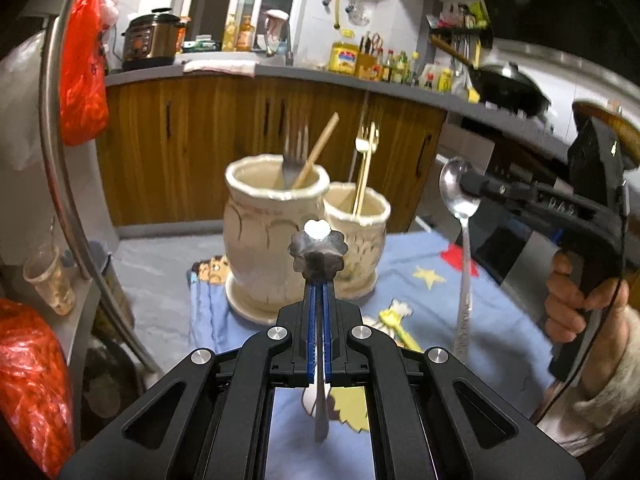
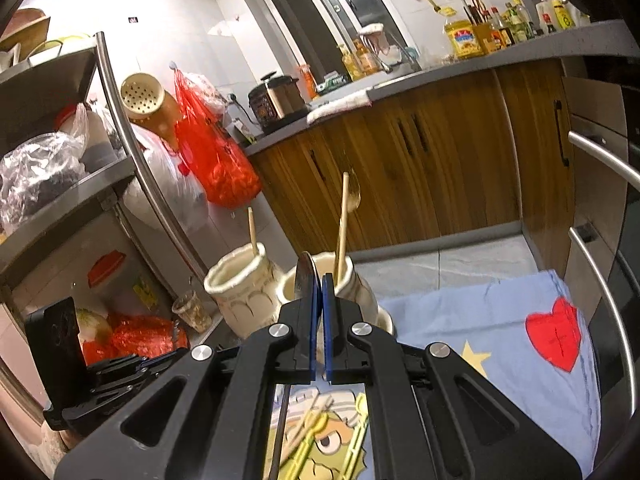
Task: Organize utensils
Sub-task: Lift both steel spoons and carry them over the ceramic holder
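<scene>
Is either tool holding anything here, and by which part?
Both hold. The left tool grips a flower-shaped metal spoon just below its bowl, on the handle. The right tool pinches a plain silver spoon by the bowl, handle hanging down.

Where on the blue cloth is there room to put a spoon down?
Bare blue cloth lies right of the two pots, around the yellow star. It is crowded at the big pot and small pot, standing together.

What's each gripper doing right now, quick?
Left gripper: shut on a flower-ended utensil.
Right gripper: shut on a spoon.
</scene>
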Demonstrator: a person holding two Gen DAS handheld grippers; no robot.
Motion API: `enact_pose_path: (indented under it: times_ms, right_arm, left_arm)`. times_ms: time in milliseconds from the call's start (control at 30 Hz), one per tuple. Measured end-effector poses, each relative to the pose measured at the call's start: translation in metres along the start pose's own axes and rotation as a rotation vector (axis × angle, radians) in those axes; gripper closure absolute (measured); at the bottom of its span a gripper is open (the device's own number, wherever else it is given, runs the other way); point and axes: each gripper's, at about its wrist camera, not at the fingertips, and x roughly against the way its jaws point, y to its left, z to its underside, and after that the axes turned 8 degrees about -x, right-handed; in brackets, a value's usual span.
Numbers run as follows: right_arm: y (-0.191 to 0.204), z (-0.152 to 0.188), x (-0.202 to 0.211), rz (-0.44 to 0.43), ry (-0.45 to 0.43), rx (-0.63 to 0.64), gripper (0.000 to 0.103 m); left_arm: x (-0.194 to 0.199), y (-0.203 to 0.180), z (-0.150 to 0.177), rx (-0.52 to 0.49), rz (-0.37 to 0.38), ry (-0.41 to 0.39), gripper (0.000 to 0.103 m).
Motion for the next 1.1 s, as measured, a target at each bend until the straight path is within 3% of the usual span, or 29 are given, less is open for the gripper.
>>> enact_pose_path:
  times_ms: [200, 500, 700, 900, 1100]
  right_arm:
    - [0.019, -0.024, -0.003, -0.015, -0.057, 0.022, 0.101]
    - [0.033, -0.061, -0.001, -0.033, -0.171, 0.02, 0.101]
    - [0.044, -0.085, -0.004, 0.002, -0.26, 0.073, 0.101]
    - [0.047, -0.092, -0.01, 0.025, -0.34, 0.099, 0.101]
    - [0.043, -0.081, -0.031, 0.112, -0.377, 0.163, 0.101]
  left_arm:
    - [0.021, 0.014, -0.029, 0.019, -0.017, -0.098, 0.099]
    - [0.037, 0.015, -0.08, -0.034, -0.062, -0.229, 0.099]
    - [0.035, 0.013, -0.117, -0.067, -0.101, -0.288, 0.099]
    - [0.019, 0.015, -0.13, -0.056, -0.168, -0.323, 0.099]
    - [-0.013, 0.023, -0.122, -0.042, -0.207, -0.286, 0.099]
